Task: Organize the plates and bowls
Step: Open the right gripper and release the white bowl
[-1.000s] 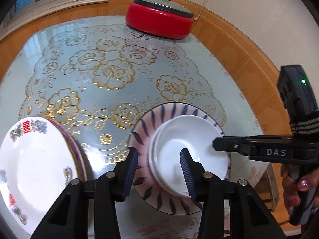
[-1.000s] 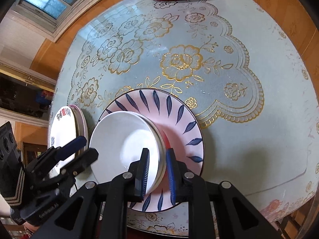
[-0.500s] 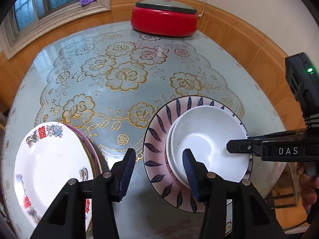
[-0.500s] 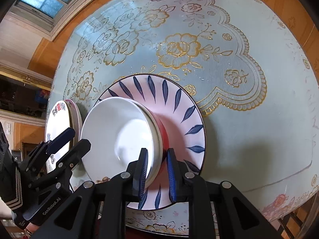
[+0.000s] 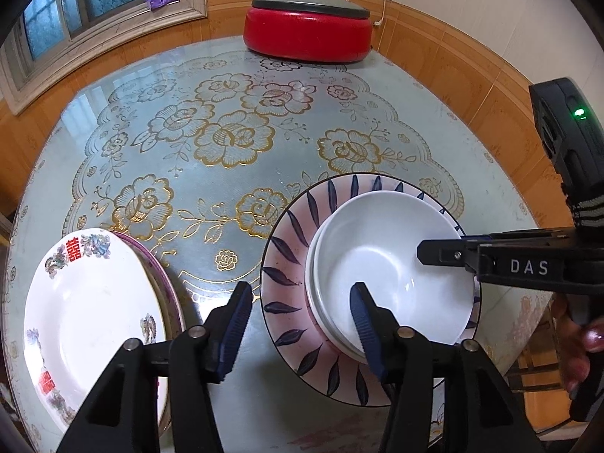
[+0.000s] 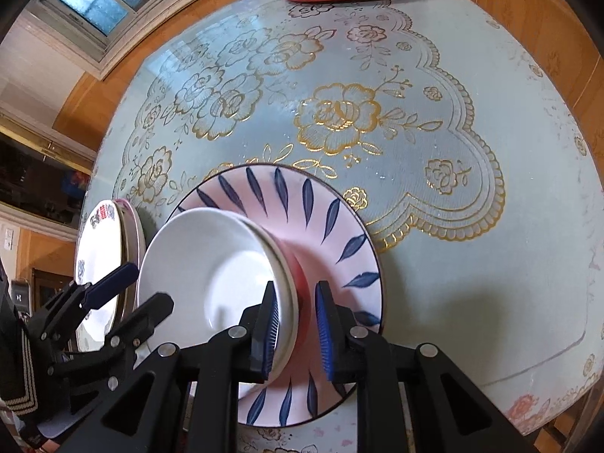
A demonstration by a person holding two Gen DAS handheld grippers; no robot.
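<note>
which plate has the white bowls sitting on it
The pink plate with dark blue leaf strokes, holding the white bowls. The white plate with red characters, off to its side, carries nothing.

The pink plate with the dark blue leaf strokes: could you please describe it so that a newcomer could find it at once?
Start from the round table under its pale blue cloth with gold roses. At the near edge, to the right of a stack of white flowered plates, lies the pink plate. Only it has dark blue leaf strokes fanning round its rim, and it carries the plain white bowls.
</note>
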